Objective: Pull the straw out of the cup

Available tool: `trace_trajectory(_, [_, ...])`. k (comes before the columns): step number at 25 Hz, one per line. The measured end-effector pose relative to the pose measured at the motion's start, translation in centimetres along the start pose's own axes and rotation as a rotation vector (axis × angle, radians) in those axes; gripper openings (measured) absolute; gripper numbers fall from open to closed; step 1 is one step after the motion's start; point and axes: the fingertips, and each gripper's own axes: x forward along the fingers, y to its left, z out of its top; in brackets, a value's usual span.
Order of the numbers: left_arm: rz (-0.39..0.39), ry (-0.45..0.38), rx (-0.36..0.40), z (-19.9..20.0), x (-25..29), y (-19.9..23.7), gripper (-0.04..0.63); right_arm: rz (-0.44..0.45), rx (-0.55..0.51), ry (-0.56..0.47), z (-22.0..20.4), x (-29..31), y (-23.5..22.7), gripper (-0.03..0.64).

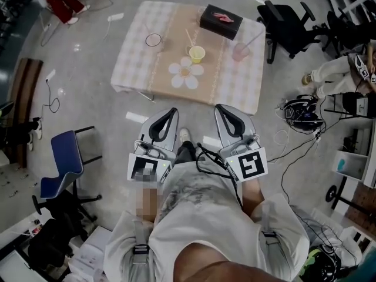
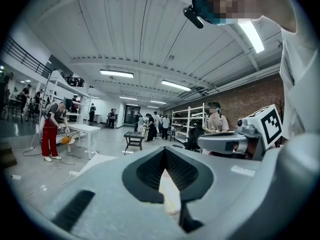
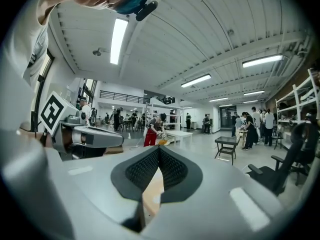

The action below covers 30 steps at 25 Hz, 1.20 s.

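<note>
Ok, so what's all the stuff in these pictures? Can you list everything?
table: one, checked cloth with a tan strip, ahead of the person
yellow cup: one, yellow, middle of the table
straw: one, pale, standing in the yellow cup
flower mat: one, white with a yellow centre, in front of the yellow cup
black box: one, black, far right part of the table
pink cup: one, see-through pink, right side of the table
clear glass: one, see-through, left side of the table
blue chair: one, blue, floor at left
black chair: one, black, right of the table
left gripper: one, grey, shut, empty
right gripper: one, grey, shut, empty
</note>
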Motion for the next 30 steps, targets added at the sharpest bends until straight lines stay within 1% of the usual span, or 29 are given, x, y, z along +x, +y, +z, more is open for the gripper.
trace_trajectory(8, [-0.039, -0.007, -0.01, 0.8, 3.6, 3.9, 0.006, -0.042, -0.008, 0.015, 0.5, 4.4, -2.1, 0.009])
trace_trajectory(15, [-0.048, -0.012, -0.009, 1.0, 4.6, 6.9, 0.006, -0.065, -0.011, 0.024, 0.5, 7.1, -2.2, 0.009])
trace_trajectory(21, [-0.05, -0.005, -0.02, 0.9, 5.6, 8.5, 0.006, -0.064, -0.012, 0.038, 0.4, 9.0, -2.6, 0.009])
trace_trajectory(25, [-0.045, 0.003, -0.027, 0.8, 6.6, 9.3, 0.006, -0.059, -0.011, 0.027, 0.7, 10.6, -3.3, 0.009])
trace_trajectory(30, [-0.032, 0.012, -0.033, 0.5, 8.3, 10.5, 0.005, -0.035, -0.012, 0.058, -0.3, 12.5, -4.6, 0.009])
